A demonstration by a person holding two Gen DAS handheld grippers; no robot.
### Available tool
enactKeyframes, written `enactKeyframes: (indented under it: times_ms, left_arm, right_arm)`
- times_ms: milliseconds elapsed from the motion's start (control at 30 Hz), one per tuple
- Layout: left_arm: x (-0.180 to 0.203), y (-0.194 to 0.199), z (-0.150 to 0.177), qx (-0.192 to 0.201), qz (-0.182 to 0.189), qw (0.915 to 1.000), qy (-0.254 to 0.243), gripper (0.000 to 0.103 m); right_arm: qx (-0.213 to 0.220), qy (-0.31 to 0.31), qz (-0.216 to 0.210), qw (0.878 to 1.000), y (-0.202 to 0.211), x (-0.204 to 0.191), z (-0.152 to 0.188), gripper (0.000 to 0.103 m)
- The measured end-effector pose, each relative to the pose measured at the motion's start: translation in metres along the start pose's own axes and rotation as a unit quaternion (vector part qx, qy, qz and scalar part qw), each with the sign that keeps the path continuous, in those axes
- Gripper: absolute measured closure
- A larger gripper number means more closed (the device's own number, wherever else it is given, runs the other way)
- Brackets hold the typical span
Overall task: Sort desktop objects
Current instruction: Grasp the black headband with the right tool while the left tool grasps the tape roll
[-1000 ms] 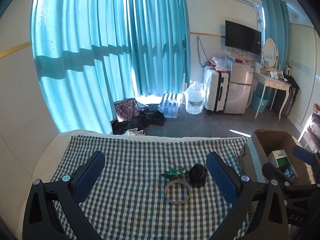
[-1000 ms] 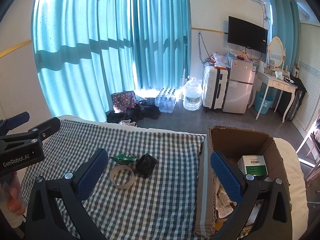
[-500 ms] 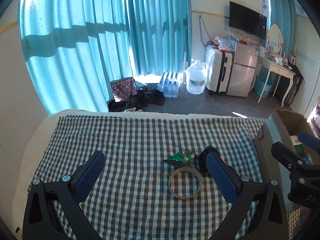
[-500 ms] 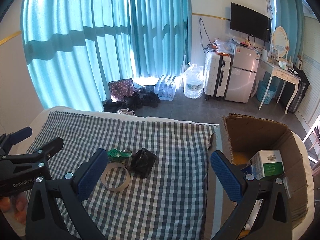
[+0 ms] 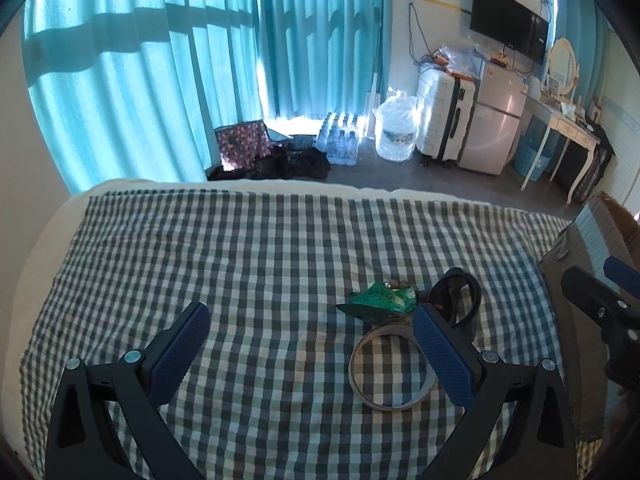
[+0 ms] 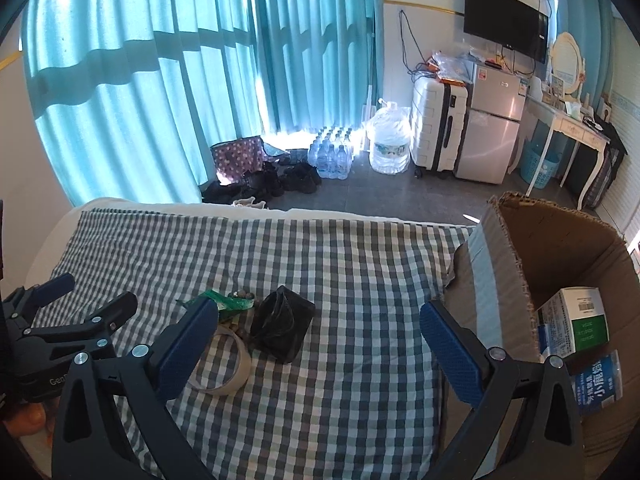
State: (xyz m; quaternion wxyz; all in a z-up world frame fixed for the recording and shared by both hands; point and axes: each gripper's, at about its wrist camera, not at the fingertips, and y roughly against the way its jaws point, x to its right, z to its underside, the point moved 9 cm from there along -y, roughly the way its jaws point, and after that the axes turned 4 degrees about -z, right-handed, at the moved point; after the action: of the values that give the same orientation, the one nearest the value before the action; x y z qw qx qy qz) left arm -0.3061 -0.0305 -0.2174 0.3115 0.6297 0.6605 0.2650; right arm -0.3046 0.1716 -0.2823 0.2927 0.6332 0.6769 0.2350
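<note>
A tape ring [image 5: 384,364], a green wrapper [image 5: 378,300] with a few beads, and a black pouch [image 5: 456,300] lie together on the checked cloth [image 5: 260,264]. My left gripper [image 5: 308,348] is open and empty above the cloth, its right finger over the ring's edge. In the right wrist view the ring [image 6: 224,360], wrapper [image 6: 224,302] and pouch [image 6: 282,328] sit left of centre. My right gripper [image 6: 320,340] is open and empty, its right finger near the cardboard box [image 6: 560,248].
The box holds a green-and-white carton [image 6: 576,318] and a blue-labelled pack [image 6: 598,380]. The box wall [image 5: 592,240] shows at the right in the left wrist view. Beyond the cloth's far edge are the floor, curtains, water bottles, a suitcase and a fridge.
Both grippers have lowered and moved toward the cloth; the items look larger and nearer. The left gripper's right finger now overlaps the tape ring. Both stayed open.
</note>
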Motion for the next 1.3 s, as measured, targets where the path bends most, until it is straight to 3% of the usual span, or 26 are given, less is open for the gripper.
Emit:
enactKeyframes:
  times_ms: [200,500,667,900,967,1000,1100,1167,1300]
  left_arm:
    - [0.005,-0.034,0.015,-0.026,0.000,0.9996,-0.013,0.000]
    - [0.013,-0.069,0.044,-0.057,0.028,0.9978,-0.019,0.000]
    - [0.015,-0.085,0.055,-0.074,0.031,0.9965,-0.021,0.000]
    - [0.027,-0.105,0.064,-0.093,0.054,0.9941,-0.018,0.001]
    - [0.030,-0.108,0.067,-0.090,0.047,0.9945,-0.025,0.001]
    - [0.032,-0.108,0.067,-0.086,0.046,0.9948,-0.028,0.002]
    - [0.040,-0.112,0.067,-0.080,0.040,0.9949,-0.046,0.003]
    - [0.041,-0.111,0.066,-0.077,0.041,0.9953,-0.041,0.007]
    - [0.043,-0.105,0.063,-0.069,0.036,0.9963,-0.038,0.028]
  right_arm:
    - [-0.028,-0.014,0.000,1.000,-0.037,0.009,0.014,0.009]
    - [-0.057,-0.011,0.001,0.998,-0.081,-0.001,0.026,0.011]
    - [-0.076,-0.013,0.002,0.997,-0.103,-0.002,0.036,0.020]
    - [-0.085,-0.010,0.008,0.996,-0.122,-0.004,0.047,0.020]
    - [-0.086,-0.007,0.012,0.996,-0.125,-0.004,0.049,0.026]
    - [-0.087,-0.007,0.017,0.996,-0.127,-0.003,0.050,0.034]
    - [-0.090,-0.013,0.012,0.996,-0.130,0.000,0.053,0.035]
    - [-0.091,-0.012,0.012,0.996,-0.131,0.001,0.053,0.036]
    - [-0.091,-0.002,0.003,0.996,-0.131,-0.004,0.052,0.055]
